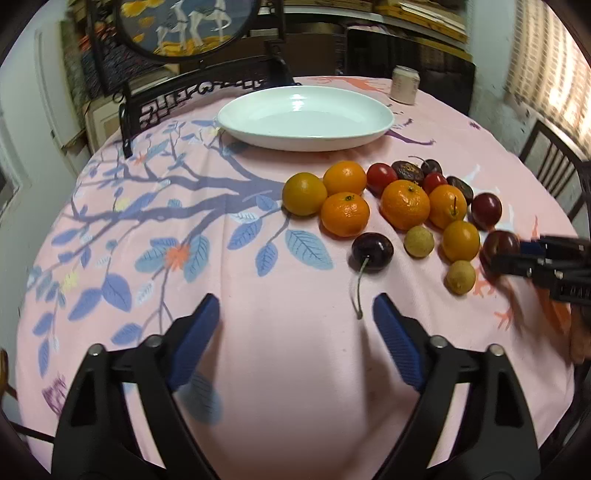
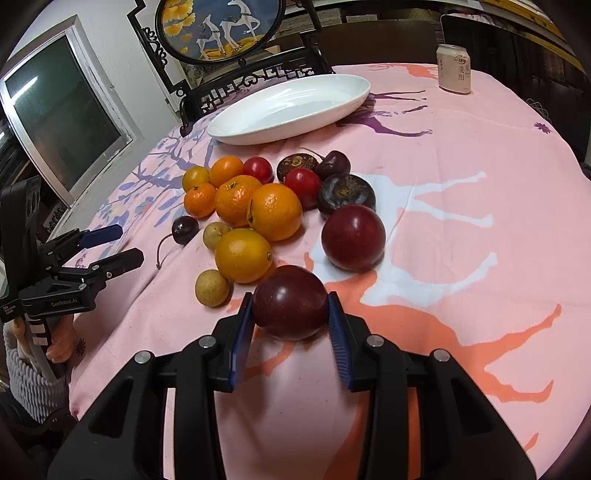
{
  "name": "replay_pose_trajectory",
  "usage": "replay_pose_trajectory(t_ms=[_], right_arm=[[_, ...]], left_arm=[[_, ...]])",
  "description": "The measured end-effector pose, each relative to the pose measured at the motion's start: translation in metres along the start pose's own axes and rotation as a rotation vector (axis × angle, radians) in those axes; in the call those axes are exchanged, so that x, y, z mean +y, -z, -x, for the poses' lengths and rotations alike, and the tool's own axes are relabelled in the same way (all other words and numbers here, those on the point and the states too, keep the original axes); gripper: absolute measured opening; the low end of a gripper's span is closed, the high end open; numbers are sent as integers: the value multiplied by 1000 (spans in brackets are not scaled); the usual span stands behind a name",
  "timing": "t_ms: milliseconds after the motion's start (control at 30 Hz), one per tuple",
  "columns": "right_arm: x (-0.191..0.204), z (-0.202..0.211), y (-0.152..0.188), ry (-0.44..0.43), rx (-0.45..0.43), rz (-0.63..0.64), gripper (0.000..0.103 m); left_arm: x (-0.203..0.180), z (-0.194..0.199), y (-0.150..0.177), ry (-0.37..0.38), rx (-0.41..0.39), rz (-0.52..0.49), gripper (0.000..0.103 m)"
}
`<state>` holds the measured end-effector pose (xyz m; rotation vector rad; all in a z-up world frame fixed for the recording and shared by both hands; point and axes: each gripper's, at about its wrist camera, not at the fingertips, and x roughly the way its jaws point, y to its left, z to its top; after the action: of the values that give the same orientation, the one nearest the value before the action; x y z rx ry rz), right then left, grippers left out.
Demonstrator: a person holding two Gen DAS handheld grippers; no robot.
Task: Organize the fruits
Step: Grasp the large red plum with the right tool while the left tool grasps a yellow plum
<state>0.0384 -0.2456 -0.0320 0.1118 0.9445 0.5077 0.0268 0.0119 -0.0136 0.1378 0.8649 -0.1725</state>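
Observation:
A pile of fruit lies on the pink tablecloth: several oranges [image 2: 275,210], red plums, dark cherries [image 1: 372,246], tan longans [image 2: 211,288] and dark water chestnuts [image 2: 345,194]. An empty white oval plate [image 1: 306,118] sits beyond them; it also shows in the right wrist view [image 2: 291,107]. My right gripper [image 2: 290,314] is shut on a dark red plum [image 2: 290,301] at the pile's near edge, resting on the cloth. My left gripper [image 1: 295,314] is open and empty, hovering over bare cloth near the stemmed cherry. It also shows in the right wrist view [image 2: 114,245].
A drink can [image 2: 453,68] stands at the table's far right. A dark carved chair back [image 2: 251,86] and a round framed deer picture [image 2: 218,27] stand behind the plate. Another chair [image 1: 554,162] is at the right edge.

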Motion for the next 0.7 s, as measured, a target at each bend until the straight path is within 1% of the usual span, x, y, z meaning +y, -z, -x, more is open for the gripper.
replay_pose_trajectory(t_ms=[100, 233, 300, 367, 433, 600, 633, 700], right_arm=[[-1, 1, 0, -26, -4, -5, 39], [-4, 2, 0, -40, -13, -21, 39], [-6, 2, 0, -43, -13, -31, 39], [-7, 3, 0, -46, -12, -36, 39], [-7, 2, 0, -47, -7, -39, 39], [-8, 1, -1, -51, -3, -44, 39], [-8, 1, -1, -51, -3, -44, 39], [-8, 2, -1, -51, -2, -44, 39]], left_arm=[[6, 1, -9, -15, -11, -26, 81], [24, -7, -33, 2, -5, 24, 81], [31, -18, -49, 21, 2, 59, 81], [32, -29, -60, 40, 15, 70, 81], [27, -38, -67, 67, 18, 58, 80], [11, -57, -76, 52, 20, -24, 80], [11, -59, -76, 65, 14, -21, 80], [16, -64, -80, 98, 17, -17, 76]])
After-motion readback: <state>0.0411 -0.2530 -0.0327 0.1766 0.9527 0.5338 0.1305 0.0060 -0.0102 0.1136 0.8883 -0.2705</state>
